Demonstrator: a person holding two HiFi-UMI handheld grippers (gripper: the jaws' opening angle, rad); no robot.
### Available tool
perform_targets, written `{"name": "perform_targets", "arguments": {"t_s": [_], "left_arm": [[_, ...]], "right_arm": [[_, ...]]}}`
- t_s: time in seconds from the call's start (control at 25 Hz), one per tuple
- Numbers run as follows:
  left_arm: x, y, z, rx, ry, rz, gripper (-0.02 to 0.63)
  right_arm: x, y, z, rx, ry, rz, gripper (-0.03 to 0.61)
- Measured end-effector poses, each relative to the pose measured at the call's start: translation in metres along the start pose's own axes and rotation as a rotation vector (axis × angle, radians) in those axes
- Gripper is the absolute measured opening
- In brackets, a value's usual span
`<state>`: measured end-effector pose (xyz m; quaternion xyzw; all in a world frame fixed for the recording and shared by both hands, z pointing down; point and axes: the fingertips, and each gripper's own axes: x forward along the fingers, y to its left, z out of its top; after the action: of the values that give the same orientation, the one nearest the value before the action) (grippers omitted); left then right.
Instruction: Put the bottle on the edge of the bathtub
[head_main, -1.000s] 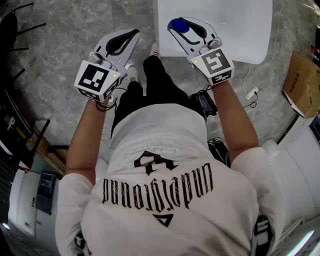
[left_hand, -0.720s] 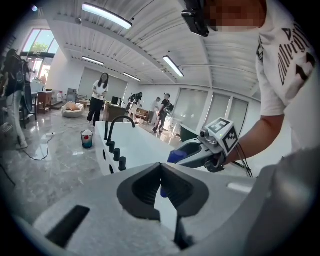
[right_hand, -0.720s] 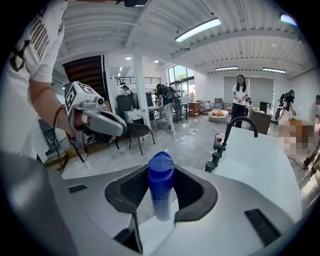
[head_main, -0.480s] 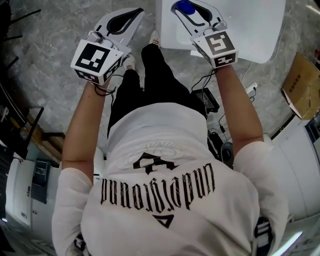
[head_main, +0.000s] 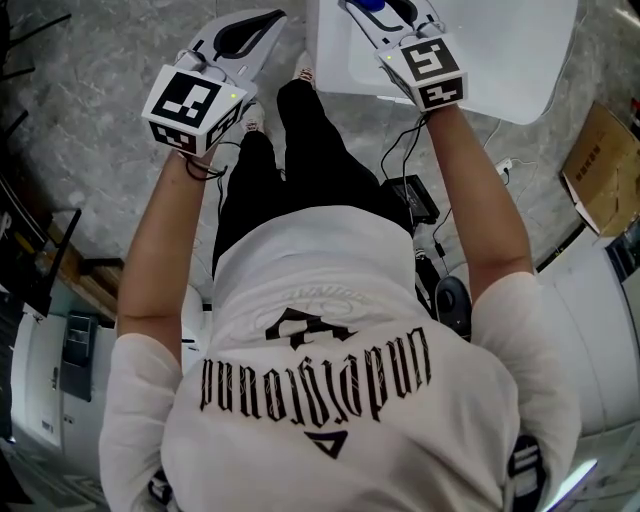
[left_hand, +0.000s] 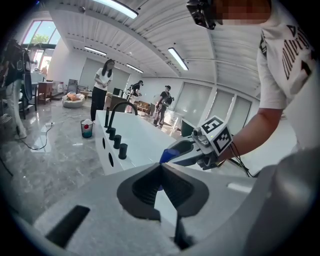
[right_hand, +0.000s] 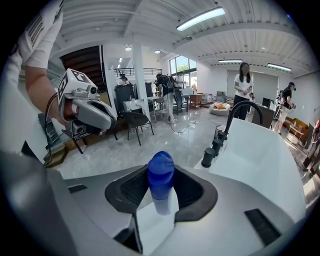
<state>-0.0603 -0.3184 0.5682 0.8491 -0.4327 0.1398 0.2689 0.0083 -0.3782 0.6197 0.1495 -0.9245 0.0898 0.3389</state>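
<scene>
Beside us, a cardboard box (head_main: 602, 166) on grey marble floor (head_main: 85, 60); across our room, a black chair (right_hand: 134, 120), a standing onlooker (left_hand: 102, 88).

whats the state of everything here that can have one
bottle, blue cap on, upright, held off the tub
right hand-held gripper, shut on bottle
left hand-held gripper, shut, empty
bathtub, no water visible in it
tap, not running

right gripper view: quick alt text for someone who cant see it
A blue-capped bottle stands upright, clamped between the right gripper's jaws. A white bathtub with a black faucet fills the right side; the left gripper hangs at left, jaws together, over a grey marble floor.
</scene>
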Motion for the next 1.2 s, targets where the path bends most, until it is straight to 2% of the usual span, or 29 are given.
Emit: {"name": "perform_targets", "arguments": {"t_s": [0.48, 1.2], "left_arm": [[0.004, 0.005, -0.023, -0.027, 0.036, -0.001, 0.015], [-0.004, 0.001, -0.034, -0.037, 0.041, 0.016, 0.015]], "right_arm": [[0.034, -0.007, -0.031, -0.034, 0.09, -0.023, 0.153], [0.046, -0.006, -0.029, -0.063, 0.093, -0.063, 0.153]]}}
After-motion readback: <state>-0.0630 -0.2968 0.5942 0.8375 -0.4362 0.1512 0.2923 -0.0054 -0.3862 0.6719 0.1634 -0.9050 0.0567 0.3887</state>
